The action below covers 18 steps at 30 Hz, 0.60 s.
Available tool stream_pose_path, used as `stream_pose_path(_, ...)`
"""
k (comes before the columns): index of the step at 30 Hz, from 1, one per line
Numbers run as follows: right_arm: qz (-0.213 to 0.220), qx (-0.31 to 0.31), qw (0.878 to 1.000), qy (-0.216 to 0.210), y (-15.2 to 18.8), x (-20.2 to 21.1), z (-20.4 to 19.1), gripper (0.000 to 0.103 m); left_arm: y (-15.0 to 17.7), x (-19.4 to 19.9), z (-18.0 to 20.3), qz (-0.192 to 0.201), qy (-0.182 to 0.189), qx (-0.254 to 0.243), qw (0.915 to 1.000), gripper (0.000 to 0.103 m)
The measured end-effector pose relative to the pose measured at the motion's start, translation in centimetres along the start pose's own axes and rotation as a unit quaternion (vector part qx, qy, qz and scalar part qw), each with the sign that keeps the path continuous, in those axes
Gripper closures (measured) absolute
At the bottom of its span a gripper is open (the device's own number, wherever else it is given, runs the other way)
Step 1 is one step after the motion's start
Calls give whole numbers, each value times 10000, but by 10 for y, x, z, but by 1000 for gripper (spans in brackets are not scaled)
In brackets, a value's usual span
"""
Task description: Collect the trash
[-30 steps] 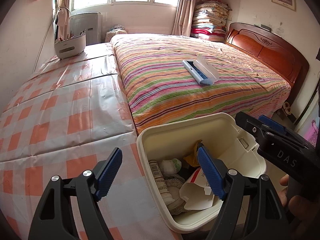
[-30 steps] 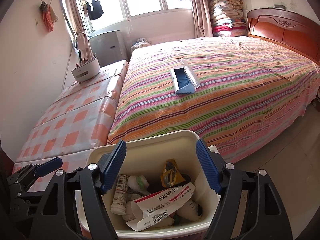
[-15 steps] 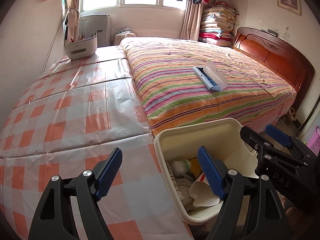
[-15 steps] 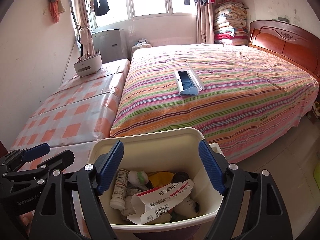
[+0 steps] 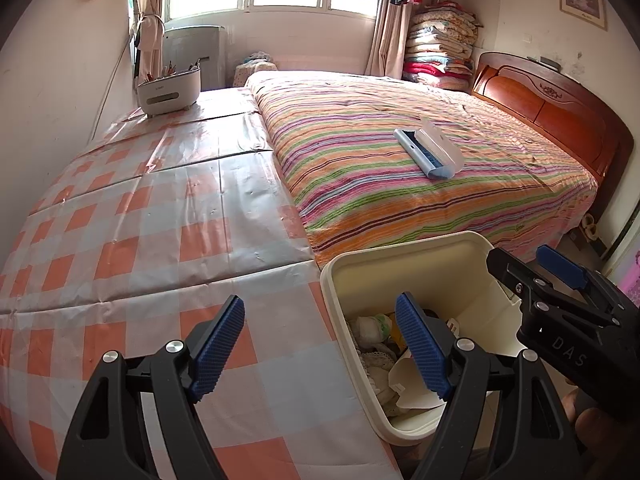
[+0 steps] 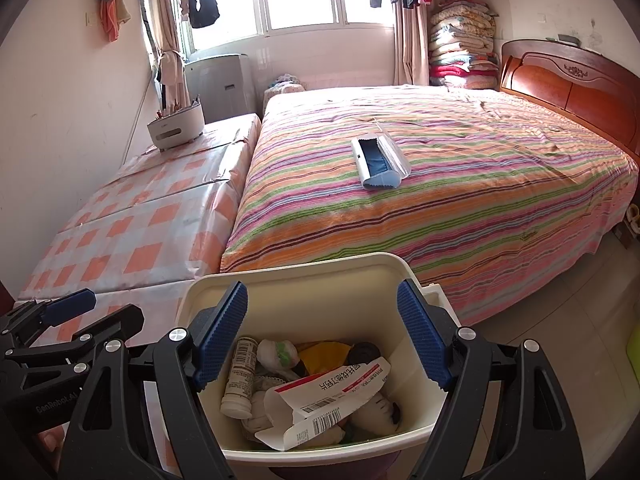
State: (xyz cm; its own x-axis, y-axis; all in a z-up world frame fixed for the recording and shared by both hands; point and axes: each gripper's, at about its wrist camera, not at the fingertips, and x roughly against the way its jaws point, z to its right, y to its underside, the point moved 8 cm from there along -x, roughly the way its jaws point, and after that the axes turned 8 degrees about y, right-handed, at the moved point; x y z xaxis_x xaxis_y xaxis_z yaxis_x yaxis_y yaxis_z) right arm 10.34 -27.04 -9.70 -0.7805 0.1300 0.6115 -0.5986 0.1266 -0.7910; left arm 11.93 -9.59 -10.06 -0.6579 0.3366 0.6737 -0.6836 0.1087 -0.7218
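A cream plastic bin point(image 6: 296, 268) stands by the bed's corner, holding a white bottle point(image 6: 239, 376), a torn red-and-white paper box point(image 6: 328, 396), wadded tissue point(image 6: 278, 354) and a yellow wrapper point(image 6: 324, 354). My right gripper point(image 6: 322, 288) hovers open over the bin's mouth with nothing between its pads. My left gripper point(image 5: 320, 304) is open and empty above the bin's point(image 5: 440, 280) left rim and the checked cloth point(image 5: 160, 240). Each gripper shows in the other's view: the right gripper point(image 5: 532, 268) at the right edge, the left gripper point(image 6: 72, 312) at the lower left.
A striped bed point(image 5: 400, 168) with a blue-and-white case point(image 5: 430, 152) lies ahead, ending in a wooden headboard point(image 5: 560, 120). A white holder with pens point(image 5: 168, 92) sits at the cloth's far end. Tiled floor point(image 6: 580, 320) lies right of the bin.
Both views have tilted up a little, so the bin sits lower and further right in the left view. The trash in the bin lies as before.
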Motion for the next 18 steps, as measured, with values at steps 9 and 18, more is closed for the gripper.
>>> stream_pose_path(9,-33,16,10000,-8,2,-2,-2,27,0,0,-2,-23,-33,13,10000,27)
stream_pose_path(18,-63,21,10000,-8,3,-5,-2,27,-1,5,-9,52,-230,56,9997,27)
